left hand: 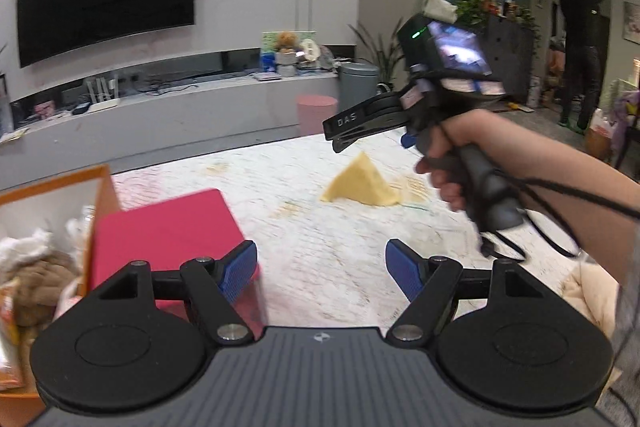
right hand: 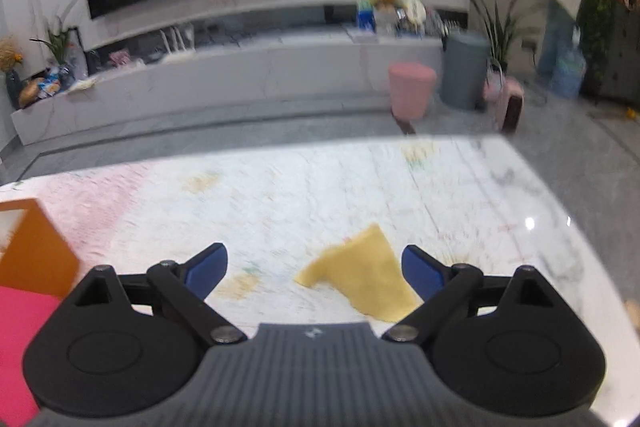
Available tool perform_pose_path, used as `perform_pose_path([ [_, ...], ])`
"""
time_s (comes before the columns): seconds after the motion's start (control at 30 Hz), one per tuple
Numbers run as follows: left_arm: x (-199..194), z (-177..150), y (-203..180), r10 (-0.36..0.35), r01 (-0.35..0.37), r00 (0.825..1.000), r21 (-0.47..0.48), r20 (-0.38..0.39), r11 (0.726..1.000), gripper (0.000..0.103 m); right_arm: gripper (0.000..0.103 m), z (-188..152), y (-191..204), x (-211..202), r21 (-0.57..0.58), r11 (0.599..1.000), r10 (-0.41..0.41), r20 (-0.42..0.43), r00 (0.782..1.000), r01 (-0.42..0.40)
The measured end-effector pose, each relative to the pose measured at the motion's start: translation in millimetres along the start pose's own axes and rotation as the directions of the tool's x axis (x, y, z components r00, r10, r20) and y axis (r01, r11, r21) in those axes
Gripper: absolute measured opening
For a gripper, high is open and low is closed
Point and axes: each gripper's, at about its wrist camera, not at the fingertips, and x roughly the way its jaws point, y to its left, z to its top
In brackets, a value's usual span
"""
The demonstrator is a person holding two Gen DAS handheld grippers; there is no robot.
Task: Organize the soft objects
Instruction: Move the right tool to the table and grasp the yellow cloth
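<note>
1. At the far left of the counter [left hand: 304, 235] stands an orange box [left hand: 52, 187], already stuffed with soft things, among them a brown plush toy [left hand: 36, 279] and some white cloth.
2. Just right of the box lies a flat pink pad [left hand: 168, 231], near the left hand-held gripper [left hand: 320, 269], whose jaws stand wide apart and hold nothing.
3. Further right, out in the open middle of the counter, sits a yellow cloth [right hand: 360, 273], pulled up into a small peak and apart from everything else.
4. The right hand-held gripper [right hand: 314, 269] hovers above that cloth with its jaws spread wide and empty; the cloth lies just ahead of them, closer to the right finger.
5. The step in hand looks like the approach to the yellow cloth. The next move likely calls for lowering the right hand-held gripper over the peak, pinching the fabric there, then carrying it left to the box.
</note>
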Motion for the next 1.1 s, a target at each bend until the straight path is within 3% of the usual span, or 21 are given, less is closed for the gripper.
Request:
perform_pose_path([
  [0.07,7,-9,-2,-0.006,0.006,1.0,0.022,-0.002,1.0,0.086,0.092,-2,-13,24,0.047,0.999,-0.027,-0.015,1.0,0.028],
  [0.2,23,-22,-6,-0.018,0.02,0.999,0.052,-0.046,0.998,0.085,0.092,-5,-34,65,0.117,0.993,0.027,-0.04,0.999,-0.022],
  [0.4,23,-31,2,-0.011,0.015,0.997,0.044,-0.077,0.999,0.085,0.091,-1,-48,117,0.168,0.986,0.009,-0.083,0.997,0.005],
  [0.47,25,-31,4,-0.008,0.012,0.996,0.043,-0.09,0.999,0.085,0.082,-6,-47,130,0.153,0.988,0.038,-0.116,0.992,-0.02],
  [0.5,26,-32,5,-0.012,0.016,0.995,0.041,-0.101,0.999,0.085,0.066,-9,-45,133,0.141,0.99,0.048,-0.132,0.99,-0.03],
  [0.53,28,-32,6,-0.015,0.019,0.994,0.041,-0.113,0.999,0.085,0.06,-12,-44,136,0.128,0.991,0.054,-0.144,0.988,-0.035],
  [0.57,30,-32,7,-0.018,0.023,0.992,0.041,-0.124,0.999,0.085,0.049,-15,-41,134,0.096,0.995,0.031,-0.123,0.992,-0.019],
  [0.63,30,-34,9,-0.031,0.035,0.99,0.028,-0.138,0.999,0.085,0.044,-18,-40,130,0.06,0.998,0.043,-0.132,0.99,-0.036],
  [0.77,24,-32,11,-0.051,0.052,0.988,0.008,-0.146,0.999,0.085,0.043,-22,-44,112,0.033,0.998,0.065,-0.149,0.987,-0.061],
  [0.93,13,-30,11,-0.046,0.05,0.991,0.029,-0.127,0.998,0.085,0.043,-28,-46,54,0.031,0.992,0.123,-0.137,0.983,-0.12],
  [1.03,12,-33,12,-0.055,0.059,0.99,0.029,-0.132,0.998,0.085,0.044,-40,-41,20,0.082,0.972,0.232,-0.177,0.957,-0.22],
  [1.1,14,-37,14,-0.076,0.082,0.986,0.03,-0.145,0.996,0.085,0.044,-54,-23,1,0.041,0.964,0.267,-0.227,0.937,-0.264],
])
